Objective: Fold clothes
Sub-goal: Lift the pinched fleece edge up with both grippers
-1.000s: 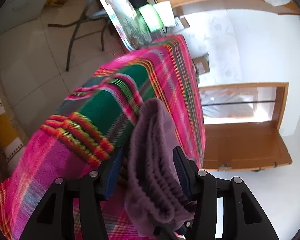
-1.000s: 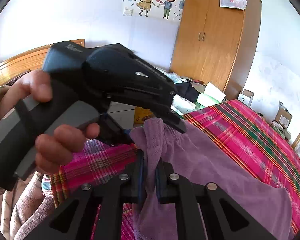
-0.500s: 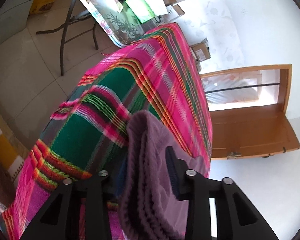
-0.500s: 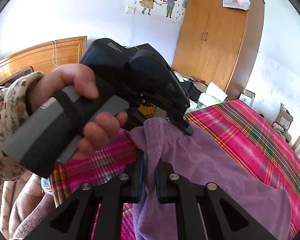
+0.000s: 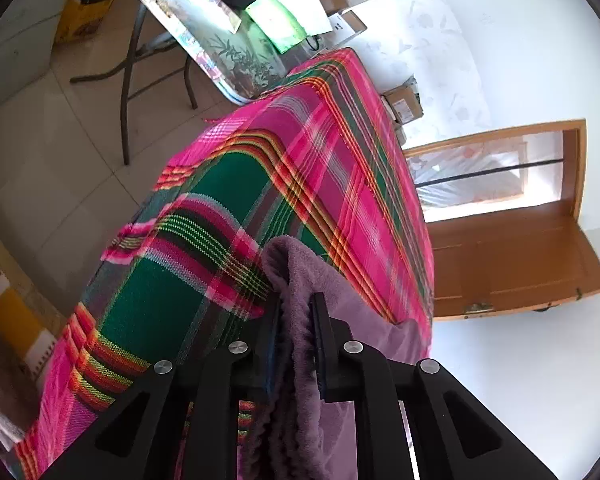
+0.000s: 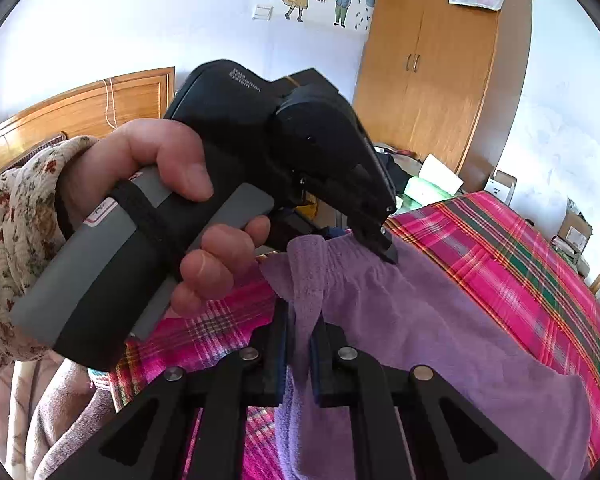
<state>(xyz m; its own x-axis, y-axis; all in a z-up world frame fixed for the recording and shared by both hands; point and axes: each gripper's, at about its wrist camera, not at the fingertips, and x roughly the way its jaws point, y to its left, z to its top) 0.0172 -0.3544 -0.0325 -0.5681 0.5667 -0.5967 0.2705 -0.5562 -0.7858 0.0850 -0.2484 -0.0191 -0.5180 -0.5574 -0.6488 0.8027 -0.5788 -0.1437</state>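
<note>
A purple fleece garment (image 6: 440, 320) lies spread over a bed covered with a pink and green plaid blanket (image 6: 520, 248). My right gripper (image 6: 299, 316) is shut on a bunched edge of the garment. My left gripper (image 5: 296, 300) is shut on the ribbed waistband edge of the same garment (image 5: 300, 272), raised a little above the blanket (image 5: 228, 200). In the right wrist view the left gripper (image 6: 374, 238), held by a hand, pinches the garment just beyond my right fingers. The two grippers are close together.
A folding table (image 5: 204, 40) with papers and a green packet stands past the bed end. A yellow box (image 5: 84, 4) sits on the tiled floor. A wooden wardrobe (image 6: 440, 72) and cardboard boxes (image 6: 576, 232) stand along the far wall. A wooden door (image 5: 520, 264) is right.
My left gripper's jaws have closed from wide apart onto the purple waistband. In the right wrist view the left gripper has shifted to the right. My right gripper has stayed shut on the garment.
</note>
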